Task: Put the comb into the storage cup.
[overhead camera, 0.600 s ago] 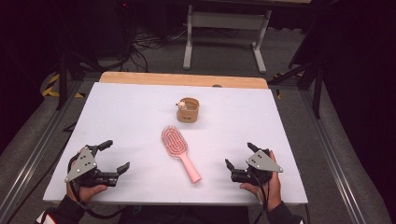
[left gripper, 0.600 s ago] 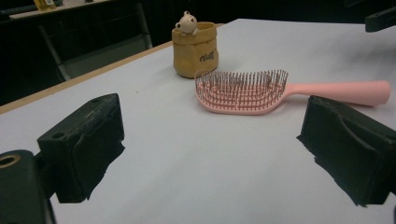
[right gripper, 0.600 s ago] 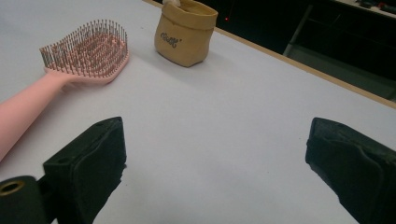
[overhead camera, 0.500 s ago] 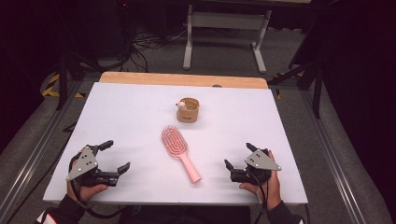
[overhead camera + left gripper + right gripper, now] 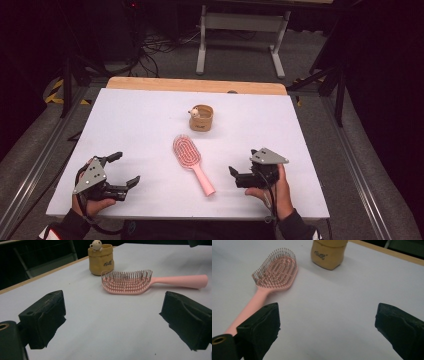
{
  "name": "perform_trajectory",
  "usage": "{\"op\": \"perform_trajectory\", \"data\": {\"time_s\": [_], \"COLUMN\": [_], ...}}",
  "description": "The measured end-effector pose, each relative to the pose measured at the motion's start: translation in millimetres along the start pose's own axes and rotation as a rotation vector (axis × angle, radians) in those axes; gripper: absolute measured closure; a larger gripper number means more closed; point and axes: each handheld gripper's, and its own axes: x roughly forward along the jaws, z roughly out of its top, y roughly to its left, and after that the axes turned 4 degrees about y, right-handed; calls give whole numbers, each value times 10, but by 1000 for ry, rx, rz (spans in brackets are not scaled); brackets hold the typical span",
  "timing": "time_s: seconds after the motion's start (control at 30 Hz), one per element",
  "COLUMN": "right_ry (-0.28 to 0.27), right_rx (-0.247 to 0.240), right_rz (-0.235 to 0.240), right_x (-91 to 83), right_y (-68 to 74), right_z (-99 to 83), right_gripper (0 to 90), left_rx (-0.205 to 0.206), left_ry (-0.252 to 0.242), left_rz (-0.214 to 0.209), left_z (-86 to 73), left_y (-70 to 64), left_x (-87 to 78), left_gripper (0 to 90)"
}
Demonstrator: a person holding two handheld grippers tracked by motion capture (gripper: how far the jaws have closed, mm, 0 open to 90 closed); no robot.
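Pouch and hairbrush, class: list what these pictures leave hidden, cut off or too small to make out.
- Pouch: its top is cut off by the upper edge of the right gripper view.
- Word printed on the pouch: too small and blurred to read in the left gripper view.
- Hairbrush: its handle end is hidden behind a jaw of the right hand-held gripper.

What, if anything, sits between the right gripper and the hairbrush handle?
Nothing visible. Bare white table lies between the open right gripper and the pink hairbrush; the tan pouch stands farther back, out of that path.

Pink hairbrush (image 5: 192, 162) between open left tongs (image 5: 124, 170), right tongs (image 5: 238, 176)
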Motion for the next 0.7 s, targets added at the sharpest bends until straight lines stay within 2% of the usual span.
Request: {"op": "perform_trajectory", "data": {"time_s": [0.1, 0.17, 0.2, 0.27, 0.37, 0.6, 0.7], "right_ry": [38, 54, 92, 109, 179, 296, 329], "right_rx": [1, 7, -3, -10, -18, -17, -23], "right_rz": [47, 59, 63, 71, 104, 126, 88], "right_x": [84, 154, 216, 287, 444, 779, 921], "right_y": [119, 214, 281, 360, 505, 685, 707], "right_z": [120, 193, 233, 270, 315, 341, 337], "right_gripper": [88, 94, 107, 107, 121, 122, 122], "left_rx": [-4, -5, -10, -14, -11, -16, -11], "left_ry": [2, 1, 2, -4, 3, 3, 4], "left_rz": [4, 3, 5, 3, -5, -24, -27], "left_z": [-9, -9, -5, -7, -12, -10, -8], "left_y": [-9, -10, -7, -4, -10, -20, -26], "left_x": [-22, -27, -29, -22, -15, -9, 1], "left_gripper": [68, 68, 68, 68, 68, 63, 64]}}
